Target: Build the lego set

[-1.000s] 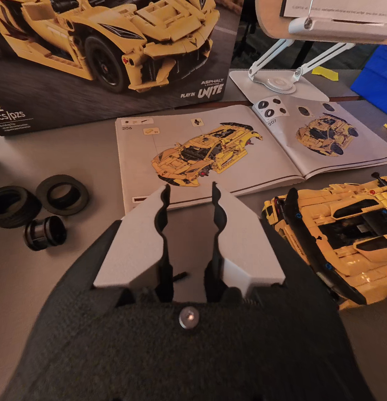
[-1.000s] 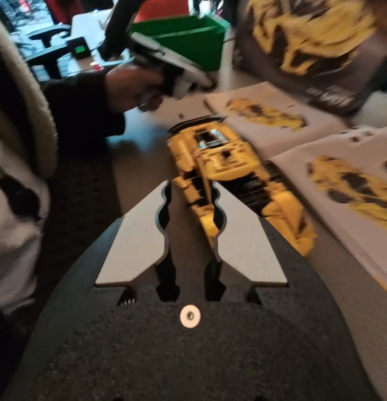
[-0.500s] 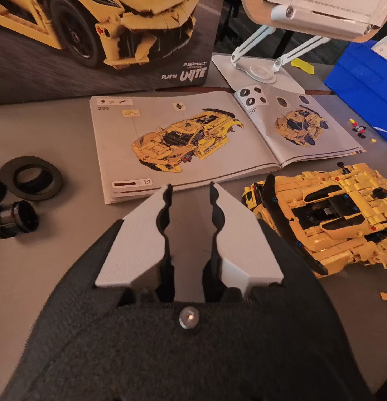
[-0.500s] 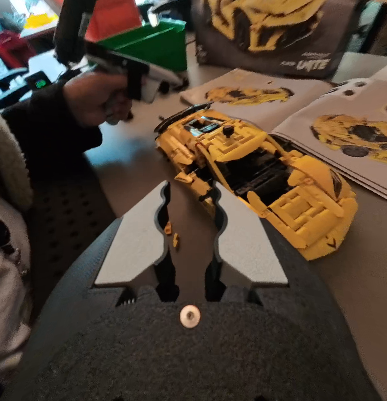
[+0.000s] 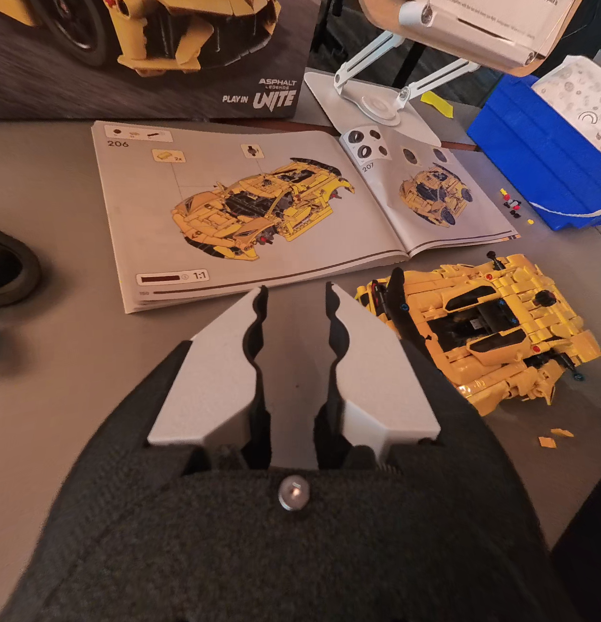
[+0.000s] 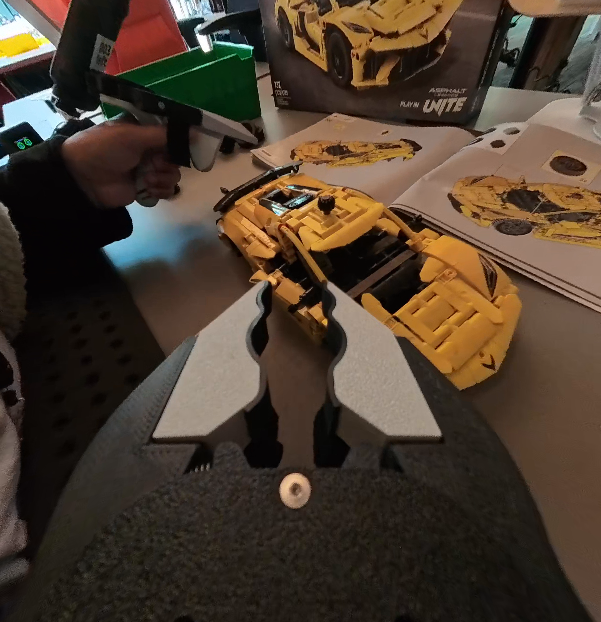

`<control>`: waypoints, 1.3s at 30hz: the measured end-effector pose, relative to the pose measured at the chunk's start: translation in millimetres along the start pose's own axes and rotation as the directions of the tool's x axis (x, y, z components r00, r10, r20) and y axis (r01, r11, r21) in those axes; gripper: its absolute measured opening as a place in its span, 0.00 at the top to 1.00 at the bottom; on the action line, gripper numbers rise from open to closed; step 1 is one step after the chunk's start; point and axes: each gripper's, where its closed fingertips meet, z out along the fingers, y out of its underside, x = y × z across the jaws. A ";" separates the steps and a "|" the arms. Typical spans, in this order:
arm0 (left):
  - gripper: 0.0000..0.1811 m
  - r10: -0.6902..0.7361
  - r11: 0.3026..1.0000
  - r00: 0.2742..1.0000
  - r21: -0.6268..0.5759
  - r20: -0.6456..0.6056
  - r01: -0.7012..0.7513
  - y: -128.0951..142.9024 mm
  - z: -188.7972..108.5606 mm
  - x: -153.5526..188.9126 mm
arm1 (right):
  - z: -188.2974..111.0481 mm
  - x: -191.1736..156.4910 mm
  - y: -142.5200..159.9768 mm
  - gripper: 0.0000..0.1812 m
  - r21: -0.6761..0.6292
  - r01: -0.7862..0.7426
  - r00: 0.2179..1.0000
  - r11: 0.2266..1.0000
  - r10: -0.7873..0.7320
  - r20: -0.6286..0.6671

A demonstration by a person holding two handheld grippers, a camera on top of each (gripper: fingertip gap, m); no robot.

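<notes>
The grey surface [image 5: 63,387] is bare ahead of the left hand-held gripper [image 5: 295,292] up to the near edge of the open manual [image 5: 245,215]. To the left, 1 black tyre [image 5: 9,269] lies at the frame edge. On the far side the box [image 5: 151,57] stands upright behind the manual, a white stand [image 5: 369,97] sits to its right, and a blue bin [image 5: 544,161] closes the far right. A few tiny loose pieces [image 5: 511,202] lie between bin and manual.

The car [image 5: 487,330] — 1 yellow model, no wheels fitted — lies on the surface just right of the left hand-held gripper, near the manual's near edge, rear wing toward the gripper. 2 small yellow bits [image 5: 554,437] lie near it, toward the camera. The left jaws stand apart, holding nothing.

In the right wrist view the right hand-held gripper [image 6: 295,289] points at the car's [image 6: 376,269] side, tips just short of it or over its edge — contact cannot be told. Its jaws are also parted and empty. A green bin [image 6: 198,84] stands far left, and a hand [image 6: 107,165] grips the left tool above the surface, left of the car.
</notes>
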 end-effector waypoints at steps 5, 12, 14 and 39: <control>0.81 -0.009 0.999 0.999 -0.032 -0.038 0.008 5.4 6.6 7.4 | 1.8 0.0 2.5 0.84 -0.020 0.003 1.000 1.000 -0.003 -0.004; 0.81 -0.007 1.000 1.000 -0.028 -0.031 0.006 5.4 6.0 5.9 | 1.9 -0.5 2.5 0.84 -0.019 -0.020 1.000 1.000 0.020 0.017; 0.81 -0.011 0.999 0.999 -0.033 -0.037 0.009 6.3 6.8 7.0 | 1.7 -1.6 2.0 0.85 -0.017 -0.011 1.000 1.000 0.011 0.018; 0.81 0.066 0.998 0.997 0.016 -0.028 -0.065 -1.3 -1.6 19.5 | -7.0 -38.0 79.7 0.94 -0.513 0.187 0.982 0.838 -0.139 0.130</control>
